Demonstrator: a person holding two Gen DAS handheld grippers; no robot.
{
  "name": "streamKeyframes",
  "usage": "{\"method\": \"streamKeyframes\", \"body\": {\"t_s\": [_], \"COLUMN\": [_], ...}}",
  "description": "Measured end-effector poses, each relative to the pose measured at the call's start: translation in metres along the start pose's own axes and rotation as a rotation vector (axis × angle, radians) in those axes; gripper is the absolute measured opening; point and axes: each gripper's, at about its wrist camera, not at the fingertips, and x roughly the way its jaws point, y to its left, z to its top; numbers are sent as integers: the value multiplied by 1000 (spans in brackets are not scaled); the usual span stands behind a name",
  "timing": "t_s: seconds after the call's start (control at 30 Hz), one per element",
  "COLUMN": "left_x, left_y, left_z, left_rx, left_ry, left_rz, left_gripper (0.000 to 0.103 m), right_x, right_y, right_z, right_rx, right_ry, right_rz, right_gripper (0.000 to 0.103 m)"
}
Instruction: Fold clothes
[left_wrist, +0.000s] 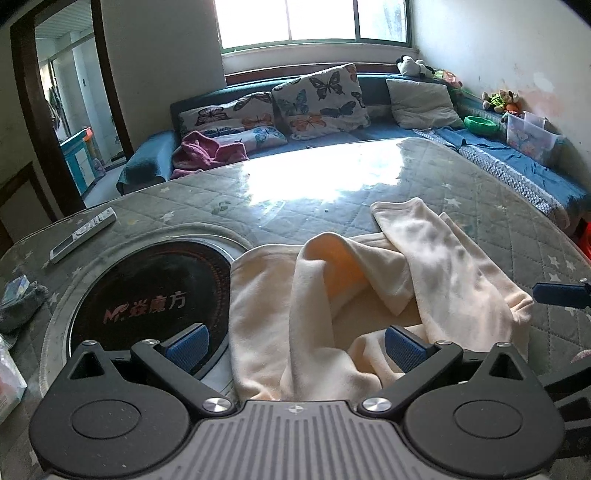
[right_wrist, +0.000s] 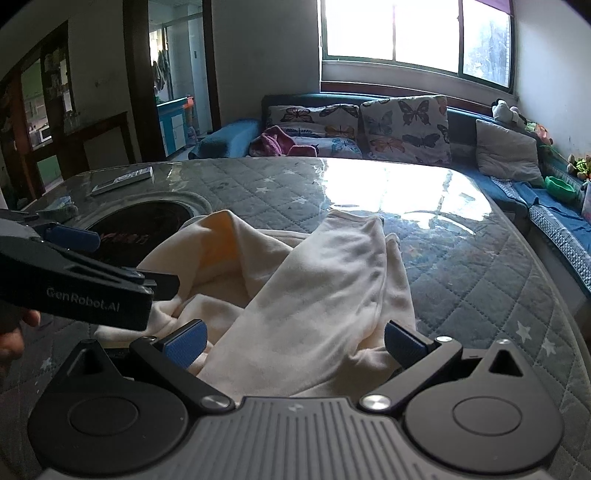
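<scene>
A cream garment (left_wrist: 369, 288) lies crumpled on the quilted grey table cover (left_wrist: 295, 210), one long piece stretching away to the right. My left gripper (left_wrist: 295, 347) is open, its blue pads on either side of the near folds without pinching them. In the right wrist view the same cream garment (right_wrist: 325, 280) runs between the wide-open fingers of my right gripper (right_wrist: 294, 345). The left gripper's blue pad (right_wrist: 72, 236) shows at the left, over the cloth's left edge. One blue pad (left_wrist: 559, 293) of the right gripper pokes in at the right edge.
A round black heater plate (left_wrist: 147, 291) is set into the table on the left, partly under the cloth. A white remote (left_wrist: 83, 234) lies beyond it. A sofa with butterfly cushions (left_wrist: 321, 99) and a maroon garment (left_wrist: 207, 149) stands behind. A hand (right_wrist: 14, 332) shows at far left.
</scene>
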Motion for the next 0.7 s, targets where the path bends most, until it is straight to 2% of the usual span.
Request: {"method": "streamKeyframes", "body": {"t_s": [0.53,0.7], "left_x": [34,44], "left_y": [-2,-2], "left_z": [22,28], "left_rx": [53,72], "left_ry": [-18,-17], "left_rz": [-16,-43], "left_gripper": [102,91], "right_x": [28,37], "right_y": [-13,-16], "right_z": [22,25], "right_rx": [9,13], "right_ry": [15,28], "right_rz": [-15,-15], "right_gripper": [103,102]}}
